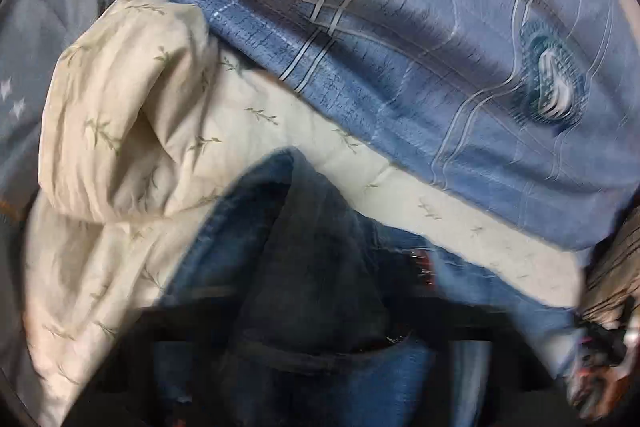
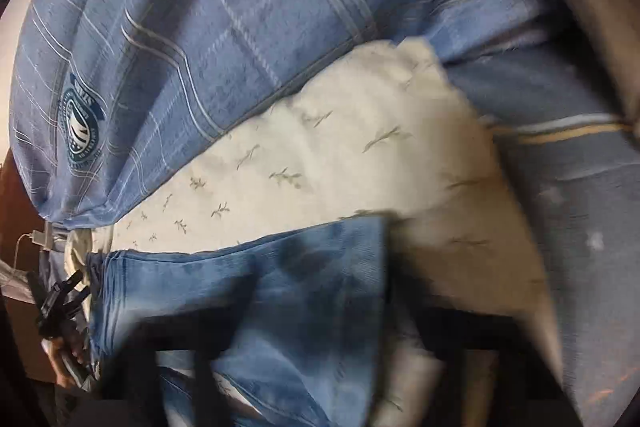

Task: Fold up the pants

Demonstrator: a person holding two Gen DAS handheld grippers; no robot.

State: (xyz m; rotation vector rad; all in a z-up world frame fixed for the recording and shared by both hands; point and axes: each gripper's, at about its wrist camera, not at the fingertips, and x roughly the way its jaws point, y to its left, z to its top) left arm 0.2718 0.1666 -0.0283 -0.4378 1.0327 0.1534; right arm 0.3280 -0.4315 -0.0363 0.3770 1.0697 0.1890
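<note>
Blue denim jeans [image 1: 320, 267] lie on a cream quilt with a leaf print [image 1: 132, 131]. In the left wrist view a dark fold of the denim rises between my left gripper [image 1: 316, 343], which is shut on it; the fingers are blurred. The right wrist view shows lighter denim [image 2: 280, 275] bunched in my right gripper [image 2: 320, 351], shut on the cloth. Each view shows the other gripper at the jeans' far edge: the right gripper [image 1: 596, 351] with a hand, and the left gripper [image 2: 60, 303] with a hand.
A blue checked pillow with a round badge [image 1: 420, 47] lies behind the quilt, also seen as the pillow [image 2: 180, 47] in the right wrist view. Grey-blue bedding [image 2: 580, 207] lies to the right of the quilt. A white charger cable [image 2: 36, 239] hangs at the left.
</note>
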